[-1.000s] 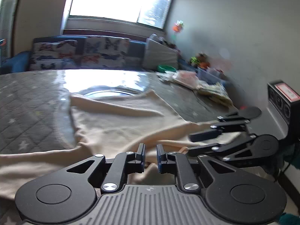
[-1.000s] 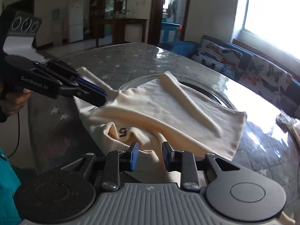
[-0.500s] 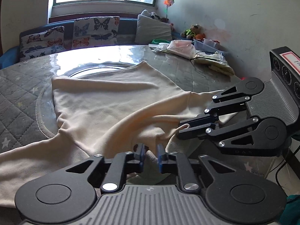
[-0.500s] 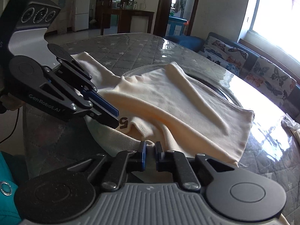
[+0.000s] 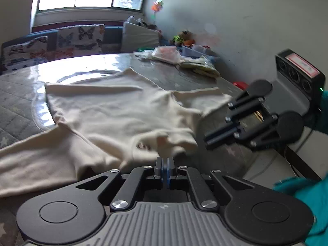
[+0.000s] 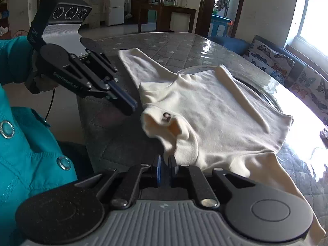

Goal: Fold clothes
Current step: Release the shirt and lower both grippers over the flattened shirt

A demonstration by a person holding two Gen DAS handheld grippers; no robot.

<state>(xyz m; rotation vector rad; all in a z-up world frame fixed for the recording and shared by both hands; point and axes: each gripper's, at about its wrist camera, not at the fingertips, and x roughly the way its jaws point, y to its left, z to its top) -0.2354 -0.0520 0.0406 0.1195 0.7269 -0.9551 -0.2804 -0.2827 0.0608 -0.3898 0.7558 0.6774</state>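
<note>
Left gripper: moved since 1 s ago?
Yes. Left gripper was over the shirt; now pulled back, tips over bare table beside the collar.

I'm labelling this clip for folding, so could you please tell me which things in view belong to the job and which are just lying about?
Part of the job:
- cream top, spread on the table
- left gripper, shut
- right gripper, shut

Just lying about:
- bags and packets at the table's far edge
- butterfly cushions on the sofa
- fridge in the far room
</note>
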